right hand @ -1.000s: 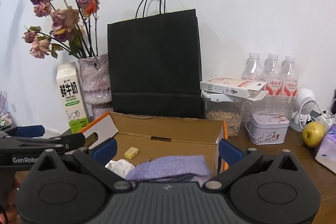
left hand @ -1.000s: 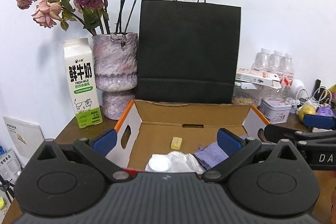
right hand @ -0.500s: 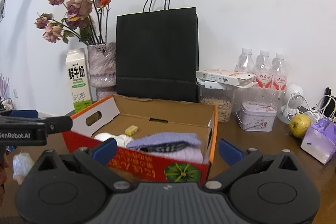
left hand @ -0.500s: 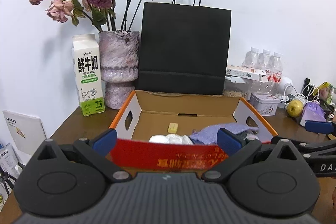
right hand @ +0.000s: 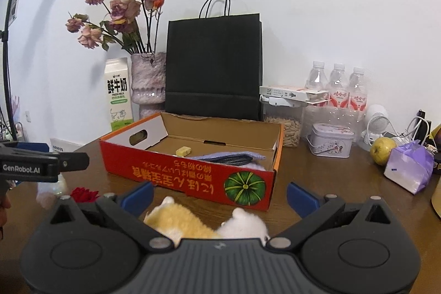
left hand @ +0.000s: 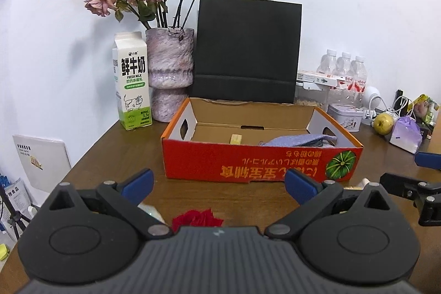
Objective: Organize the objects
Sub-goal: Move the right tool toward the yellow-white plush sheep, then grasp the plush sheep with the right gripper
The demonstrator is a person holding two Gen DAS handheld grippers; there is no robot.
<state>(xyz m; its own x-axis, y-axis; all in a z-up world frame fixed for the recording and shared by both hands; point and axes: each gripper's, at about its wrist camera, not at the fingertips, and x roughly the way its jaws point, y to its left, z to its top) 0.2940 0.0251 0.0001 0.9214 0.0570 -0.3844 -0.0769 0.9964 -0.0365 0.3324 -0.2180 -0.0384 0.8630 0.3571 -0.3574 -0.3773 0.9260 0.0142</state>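
An open red cardboard box (right hand: 190, 181) sits on a wooden table (right hand: 330, 178), holding a folded purple cloth (right hand: 228, 156); in front of it, between the spread, empty fingers of the right gripper (right hand: 219, 196), lies a plush toy (right hand: 204, 223), likely soft and light, best pinched across its middle; the left gripper (left hand: 219, 183) also gapes empty above a red fabric flower (left hand: 197, 219).

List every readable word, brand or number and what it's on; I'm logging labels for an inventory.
"鲜牛奶", "FRESH MILK", "3.3": milk carton.
"GenRobot.AI": left hand-held gripper.
Yellow characters, upside down, beside a pumpkin picture: red cardboard box; not legible.
Water bottle labels, flat white box, white booklet: too small to read.
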